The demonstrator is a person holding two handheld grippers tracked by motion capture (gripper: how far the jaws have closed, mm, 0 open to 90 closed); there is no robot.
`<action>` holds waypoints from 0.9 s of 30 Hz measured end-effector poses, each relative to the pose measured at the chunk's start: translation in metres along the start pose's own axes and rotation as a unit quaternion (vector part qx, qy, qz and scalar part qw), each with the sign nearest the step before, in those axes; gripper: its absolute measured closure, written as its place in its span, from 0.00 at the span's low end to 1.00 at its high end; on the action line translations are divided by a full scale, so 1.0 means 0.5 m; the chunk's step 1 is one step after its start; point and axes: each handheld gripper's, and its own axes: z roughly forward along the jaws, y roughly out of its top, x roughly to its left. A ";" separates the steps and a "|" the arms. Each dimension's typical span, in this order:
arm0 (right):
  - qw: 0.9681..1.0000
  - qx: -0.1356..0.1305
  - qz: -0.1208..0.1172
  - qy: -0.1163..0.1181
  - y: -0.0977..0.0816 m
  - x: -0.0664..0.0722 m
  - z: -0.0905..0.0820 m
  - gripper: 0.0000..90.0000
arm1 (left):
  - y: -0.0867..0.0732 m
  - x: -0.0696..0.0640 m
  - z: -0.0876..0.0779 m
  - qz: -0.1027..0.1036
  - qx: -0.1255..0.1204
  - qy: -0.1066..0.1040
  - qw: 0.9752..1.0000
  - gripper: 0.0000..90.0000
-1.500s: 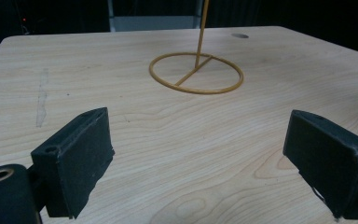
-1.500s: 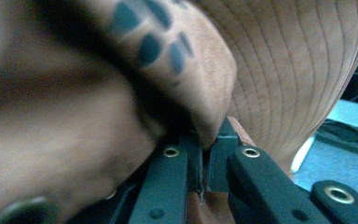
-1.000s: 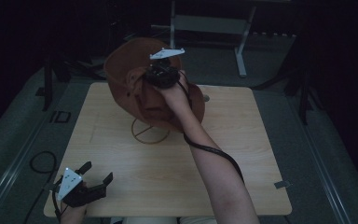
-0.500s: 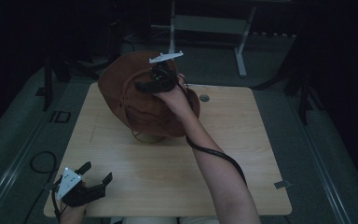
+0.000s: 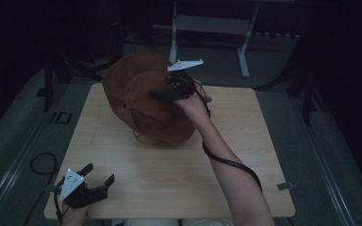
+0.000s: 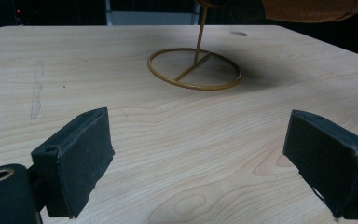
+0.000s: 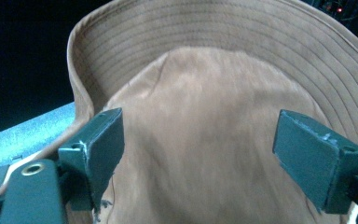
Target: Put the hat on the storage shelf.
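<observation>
A brown wide-brimmed hat [image 5: 143, 106] sits tilted on a gold wire stand [image 5: 143, 137] at the back middle of the wooden table [image 5: 179, 174]. My right gripper [image 5: 162, 92] hovers at the hat's crown with its jaws wide apart. In the right gripper view the hat [image 7: 223, 42] lies behind the open right gripper [image 7: 200, 128]. My left gripper [image 5: 99, 173] rests open near the front left corner. The left gripper [image 6: 196, 158] faces the stand's ring base [image 6: 195, 70], and the hat's brim [image 6: 307, 9] hangs above it.
A small round hole [image 6: 238, 33] is in the table behind the stand. A piece of tape [image 5: 285, 186] sticks out at the table's right edge. A cable loop [image 5: 42, 165] lies on the floor at the left. A metal frame [image 5: 207, 23] stands beyond the table.
The hat has come down and shifted left over the stand, hiding most of the ring. My right gripper came down with it. The left gripper has not moved.
</observation>
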 end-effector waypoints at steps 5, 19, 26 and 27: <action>1.000 0.000 -0.003 0.009 -0.035 0.002 -0.024 0.18 | -0.002 0.002 0.001 -0.003 0.002 -0.001 1.000 0.09; 1.000 -0.012 0.000 -0.004 -0.103 -0.019 -0.102 0.18 | -0.004 0.001 -0.002 -0.007 0.003 0.001 1.000 0.09; 1.000 -0.002 -0.002 -0.007 -0.151 -0.023 -0.121 0.18 | -0.005 0.000 0.001 -0.004 0.007 -0.003 1.000 0.09; 1.000 0.002 -0.003 -0.005 -0.159 -0.024 -0.123 0.18 | -0.005 0.000 0.001 -0.002 0.009 -0.001 1.000 0.09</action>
